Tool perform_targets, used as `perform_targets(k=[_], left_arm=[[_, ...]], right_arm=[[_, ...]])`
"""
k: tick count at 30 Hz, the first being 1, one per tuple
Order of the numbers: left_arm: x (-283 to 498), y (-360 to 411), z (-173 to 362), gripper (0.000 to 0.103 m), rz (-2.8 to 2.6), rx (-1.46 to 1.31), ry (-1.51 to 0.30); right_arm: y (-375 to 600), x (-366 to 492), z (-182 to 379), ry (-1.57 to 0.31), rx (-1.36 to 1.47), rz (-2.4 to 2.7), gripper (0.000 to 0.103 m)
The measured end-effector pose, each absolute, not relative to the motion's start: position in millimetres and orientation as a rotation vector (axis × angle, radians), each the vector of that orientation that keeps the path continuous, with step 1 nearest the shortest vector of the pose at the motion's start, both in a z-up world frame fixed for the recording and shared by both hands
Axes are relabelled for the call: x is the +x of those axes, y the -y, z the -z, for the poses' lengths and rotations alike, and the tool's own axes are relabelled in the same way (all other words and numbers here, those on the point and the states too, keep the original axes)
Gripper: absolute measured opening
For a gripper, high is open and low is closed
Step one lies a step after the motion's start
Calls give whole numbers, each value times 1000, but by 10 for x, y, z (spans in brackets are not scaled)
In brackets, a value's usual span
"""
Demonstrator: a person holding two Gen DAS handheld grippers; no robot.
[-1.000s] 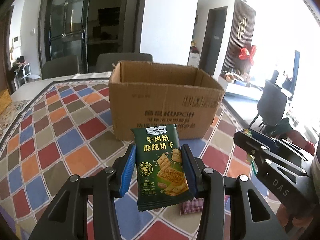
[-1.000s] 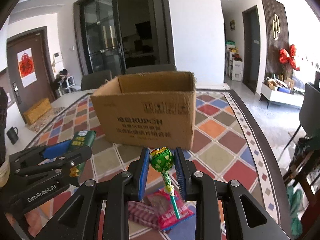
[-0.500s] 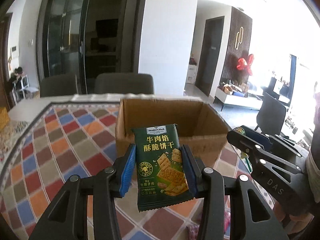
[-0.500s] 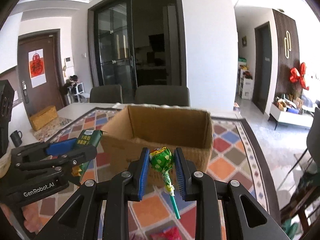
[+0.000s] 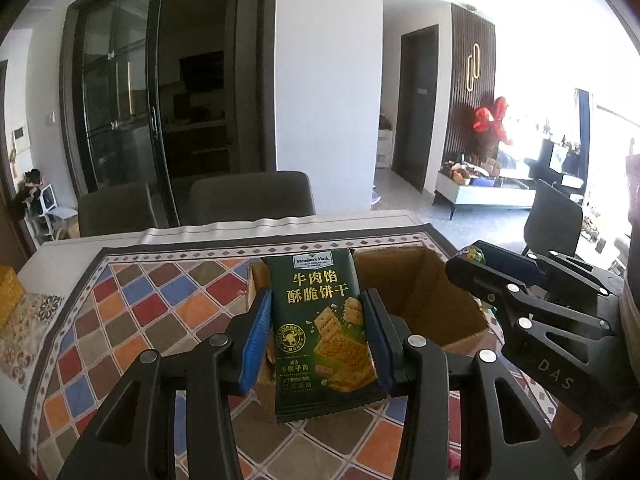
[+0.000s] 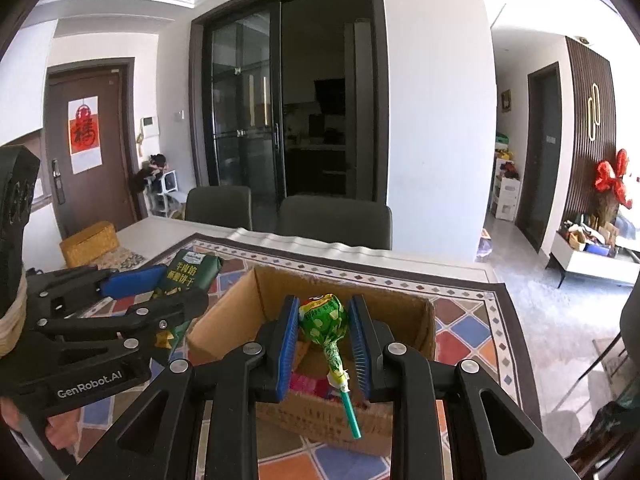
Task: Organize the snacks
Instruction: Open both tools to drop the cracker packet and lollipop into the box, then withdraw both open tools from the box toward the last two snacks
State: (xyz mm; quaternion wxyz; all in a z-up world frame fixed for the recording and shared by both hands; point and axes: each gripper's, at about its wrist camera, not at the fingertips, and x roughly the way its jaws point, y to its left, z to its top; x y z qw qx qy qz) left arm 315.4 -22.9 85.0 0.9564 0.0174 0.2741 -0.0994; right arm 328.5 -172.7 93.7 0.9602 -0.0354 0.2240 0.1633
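Observation:
My left gripper [image 5: 316,336] is shut on a dark green cracker packet [image 5: 320,332], held upright above the near left rim of the open cardboard box [image 5: 432,300]. My right gripper [image 6: 325,344] is shut on a green lollipop [image 6: 322,318], its stick pointing down over the box [image 6: 404,320]. Pink wrapped snacks [image 6: 308,386] lie inside the box. Each gripper shows in the other's view: the right gripper [image 5: 476,264] at the right, the left gripper [image 6: 160,288] with the packet [image 6: 188,272] at the left.
The box stands on a chequered multicoloured tablecloth [image 5: 132,312]. Two dark chairs [image 6: 336,220] stand behind the table's far edge. A yellow woven box [image 6: 88,242] sits at the far left of the table. A person's hand [image 6: 52,436] holds the left gripper.
Both grippers have risen and moved forward with their snacks, from in front of the box's side to above its open top. Both grips are unchanged.

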Motion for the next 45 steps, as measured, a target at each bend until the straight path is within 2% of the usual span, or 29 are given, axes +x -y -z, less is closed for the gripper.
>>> perform_targets(k=[16, 18, 19, 20, 30, 45], left_arm=[[3764, 437, -582, 46, 167, 124, -683], [3763, 445, -584, 54, 143, 129, -677], [3750, 446, -590, 61, 140, 130, -671], [3732, 439, -592, 62, 135, 132, -666], [3284, 428, -713, 62, 125, 160, -577], [2570, 486, -770, 68, 194, 179, -513]], right_arm=[[1750, 3841, -781, -533, -95, -291, 27], [1775, 3890, -746, -551, -91, -275, 34], [1778, 3912, -744, -558, -89, -265, 41], [1787, 3911, -735, -559, -88, -253, 43], [1858, 3597, -721, -545, -96, -261, 43], [1948, 2896, -809, -501, -109, -274, 60]])
